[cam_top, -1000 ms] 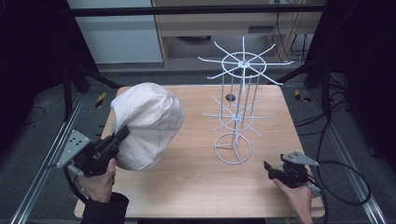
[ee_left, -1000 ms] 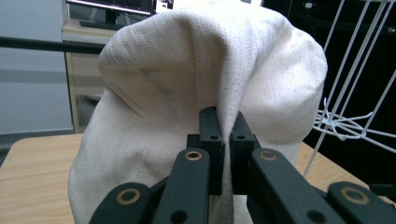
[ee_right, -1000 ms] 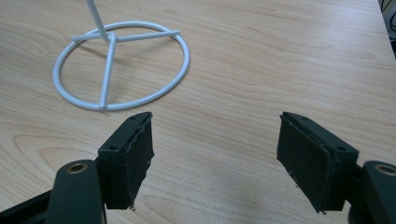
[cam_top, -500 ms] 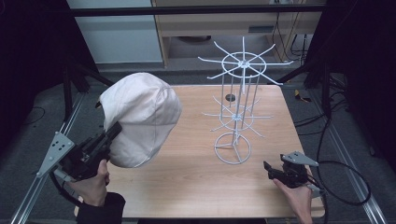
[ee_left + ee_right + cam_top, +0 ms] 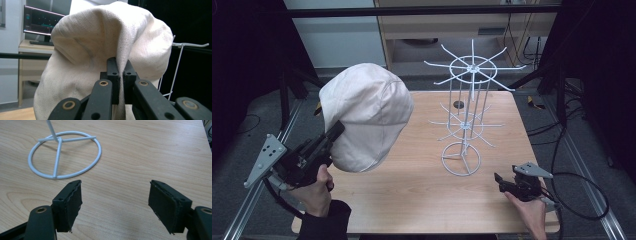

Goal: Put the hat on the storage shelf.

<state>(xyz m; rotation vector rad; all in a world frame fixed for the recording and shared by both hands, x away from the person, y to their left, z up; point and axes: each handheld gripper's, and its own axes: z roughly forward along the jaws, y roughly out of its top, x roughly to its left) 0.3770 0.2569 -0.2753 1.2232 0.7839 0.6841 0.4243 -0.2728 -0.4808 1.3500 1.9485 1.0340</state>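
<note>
High view looks down on a light wooden table (image 5: 412,200) with visible grain. The left gripper (image 5: 334,132), black with a grey three-cornered plate, holds up a cream-white cloth cap (image 5: 362,115) of woven cotton, round and puffed. The cap hangs in the air above the left part of the table, well apart from the white wire rack (image 5: 467,115). This rack has a ring base, a thin centre pole and two levels of straight spokes. The right gripper (image 5: 501,182) rests low at the near right corner of the table, near the ring base.

Left gripper view shows the cloth closely (image 5: 105,37): a coarse, even weave with soft folds, and one fold is pinched between the two black jaws, which are pressed together on it. One spoke of the rack (image 5: 190,45) appears at the right. A dark monitor (image 5: 41,23) stands on a desk behind; its writing is too small to read.

Right gripper view shows the jaws spread wide with nothing between them; the pads (image 5: 72,203) have a rough black lining. The ring base (image 5: 65,155) lies flat on the table in front of them. I can read no brand or label on the cap.
</note>
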